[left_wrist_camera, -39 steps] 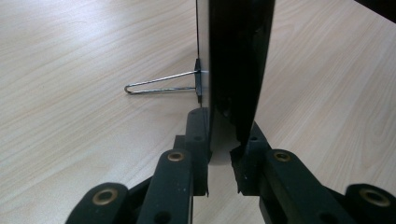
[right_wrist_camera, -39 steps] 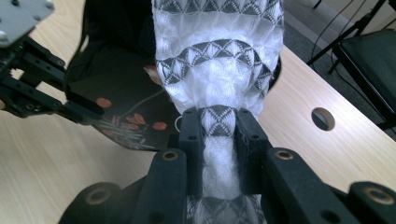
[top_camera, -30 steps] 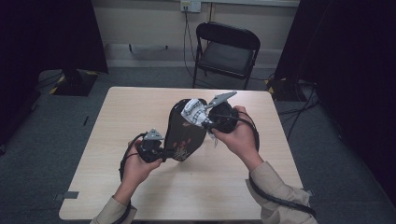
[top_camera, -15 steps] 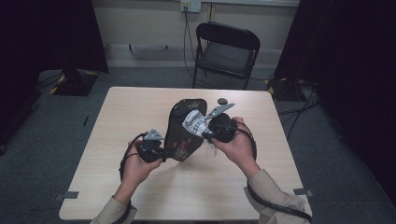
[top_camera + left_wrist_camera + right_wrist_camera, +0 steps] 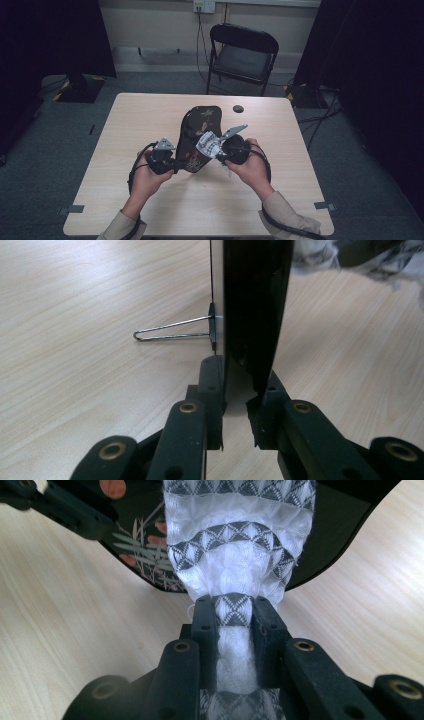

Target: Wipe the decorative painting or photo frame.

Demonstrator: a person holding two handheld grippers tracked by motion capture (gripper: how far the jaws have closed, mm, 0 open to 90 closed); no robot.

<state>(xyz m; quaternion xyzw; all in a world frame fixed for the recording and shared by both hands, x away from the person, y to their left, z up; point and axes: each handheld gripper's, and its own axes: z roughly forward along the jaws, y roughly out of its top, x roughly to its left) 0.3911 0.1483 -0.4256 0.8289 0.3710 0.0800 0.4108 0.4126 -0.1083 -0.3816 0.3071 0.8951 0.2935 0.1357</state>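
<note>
Roughly centre of the high view, both grippers meet at one object:

Object held: a dark floral pouch [image 5: 197, 137], flat and long, with a white patterned cloth [image 5: 207, 145] at its right side.

Where it is: mid-table [image 5: 150, 115], lifted at the near end between the two hands; whether its far end rests on the wood I cannot tell.

Left gripper [image 5: 172, 162]: jaws clamped on the pouch's near lower edge; in the left gripper view the dark panel [image 5: 255, 305] stands edge-on between the pads.

Right gripper [image 5: 216, 152]: jaws closed tight on the cloth [image 5: 235, 610], which bunches between the pads and fans out above them in the right gripper view.

Long axis: from the lower centre of the high view toward the upper centre, leaning slightly right; the rounded far end points at the chair [image 5: 242, 55].

Handling, pouch: probably light and semi-stiff, since it holds its flat shape from a single edge grip; the glossy surface may slip, so a hold on the rim or seam seems safest.

Handling, cloth: soft, thin, crushable, not fragile; a pinch anywhere works, but a loose tail may snag.

Other: a wire clip [image 5: 172, 332] juts from the pouch's left face in the left gripper view; a small dark disc [image 5: 238, 108] lies on the table at upper right.
</note>
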